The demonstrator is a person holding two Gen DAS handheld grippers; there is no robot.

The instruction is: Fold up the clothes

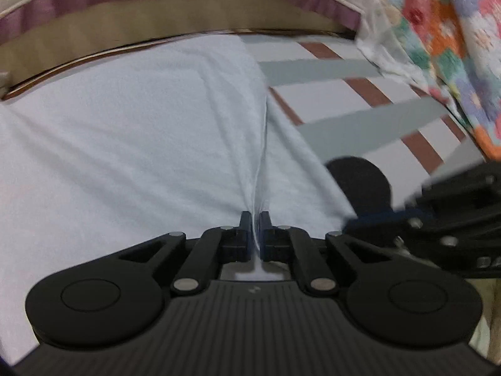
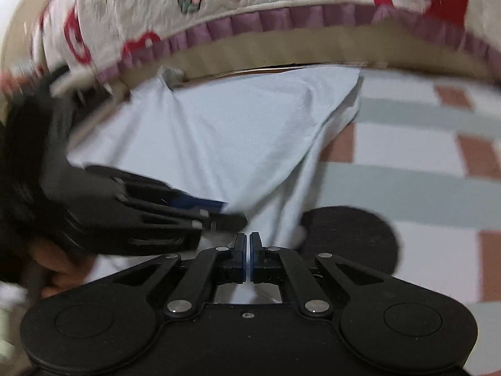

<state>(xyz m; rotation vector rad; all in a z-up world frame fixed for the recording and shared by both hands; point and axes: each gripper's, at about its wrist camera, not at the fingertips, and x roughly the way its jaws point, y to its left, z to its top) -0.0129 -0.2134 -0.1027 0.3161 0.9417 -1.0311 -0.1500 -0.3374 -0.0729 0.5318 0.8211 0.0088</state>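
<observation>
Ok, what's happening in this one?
A person is folding a pale blue garment laid out on a checked mat, with a claw in each hand. The left claw is shut on a pinched ridge of the cloth. The right claw is also shut, at the garment's near edge, with a sliver of cloth between its pads. The two claws sit close together. A quilted blanket lies beyond. No fold shows yet.
</observation>
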